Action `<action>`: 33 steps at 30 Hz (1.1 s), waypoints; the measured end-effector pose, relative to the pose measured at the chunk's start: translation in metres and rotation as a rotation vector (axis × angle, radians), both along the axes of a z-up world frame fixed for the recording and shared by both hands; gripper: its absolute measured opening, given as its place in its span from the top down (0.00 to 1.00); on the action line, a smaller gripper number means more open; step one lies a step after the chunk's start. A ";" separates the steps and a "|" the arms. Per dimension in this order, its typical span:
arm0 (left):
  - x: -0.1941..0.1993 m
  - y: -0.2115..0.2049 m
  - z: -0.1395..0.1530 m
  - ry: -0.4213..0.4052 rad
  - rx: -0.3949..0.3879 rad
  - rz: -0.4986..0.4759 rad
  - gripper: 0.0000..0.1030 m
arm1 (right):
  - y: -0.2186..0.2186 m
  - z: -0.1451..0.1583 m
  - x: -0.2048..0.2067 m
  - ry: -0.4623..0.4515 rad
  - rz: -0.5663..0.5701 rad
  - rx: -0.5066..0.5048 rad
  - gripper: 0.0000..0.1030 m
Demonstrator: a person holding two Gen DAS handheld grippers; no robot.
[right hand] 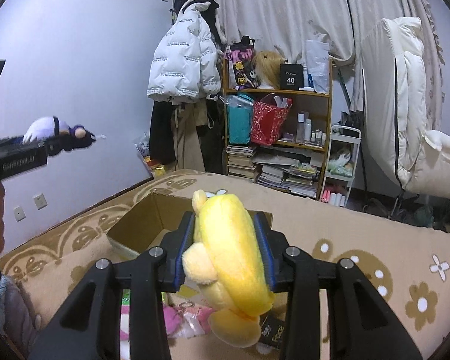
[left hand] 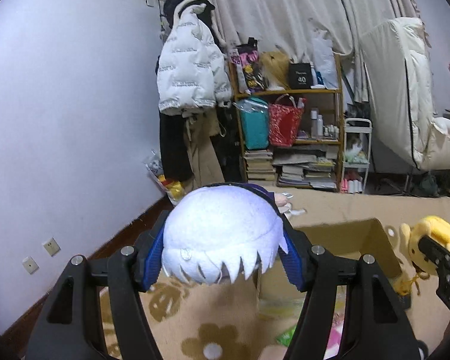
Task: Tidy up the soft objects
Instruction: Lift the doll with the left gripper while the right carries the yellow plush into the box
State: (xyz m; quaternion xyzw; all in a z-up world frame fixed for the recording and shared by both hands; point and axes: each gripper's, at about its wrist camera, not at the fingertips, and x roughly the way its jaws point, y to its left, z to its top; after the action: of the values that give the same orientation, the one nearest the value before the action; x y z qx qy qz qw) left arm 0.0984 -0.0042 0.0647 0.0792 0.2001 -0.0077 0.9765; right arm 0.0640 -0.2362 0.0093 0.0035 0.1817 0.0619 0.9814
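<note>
My left gripper (left hand: 222, 252) is shut on a white-haired plush doll (left hand: 219, 234) in dark purple clothes, held in the air above the bed. It also shows at the left of the right wrist view (right hand: 57, 132). My right gripper (right hand: 225, 249) is shut on a yellow plush toy (right hand: 234, 258), held over an open cardboard box (right hand: 144, 222). The yellow plush toy (left hand: 432, 237) and the right gripper show at the right edge of the left wrist view. The box (left hand: 345, 234) lies below both grippers and holds pink and green soft items (right hand: 183, 318).
The box sits on a bed with a tan flower-patterned blanket (right hand: 375, 249). A wooden shelf (left hand: 288, 138) with bags and books, a hanging white jacket (left hand: 189, 72), a white cart (left hand: 357, 156) and a white recliner (right hand: 411, 120) stand beyond. A lilac wall (left hand: 60, 105) is at left.
</note>
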 end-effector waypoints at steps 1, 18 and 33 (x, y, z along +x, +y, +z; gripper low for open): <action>0.005 0.000 0.004 -0.008 0.004 0.006 0.37 | 0.000 0.000 0.004 0.001 0.001 -0.003 0.59; 0.071 -0.034 -0.017 0.013 0.053 -0.057 0.37 | -0.008 -0.011 0.072 0.010 0.009 0.020 0.59; 0.099 -0.054 -0.083 0.188 0.063 -0.093 0.35 | 0.001 -0.050 0.100 0.095 0.066 0.034 0.57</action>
State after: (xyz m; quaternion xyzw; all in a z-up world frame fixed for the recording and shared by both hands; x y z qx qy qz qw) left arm 0.1975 -0.0579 -0.0187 0.1180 0.2872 -0.0539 0.9491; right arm 0.1636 -0.2354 -0.0404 0.0173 0.2270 0.0972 0.9689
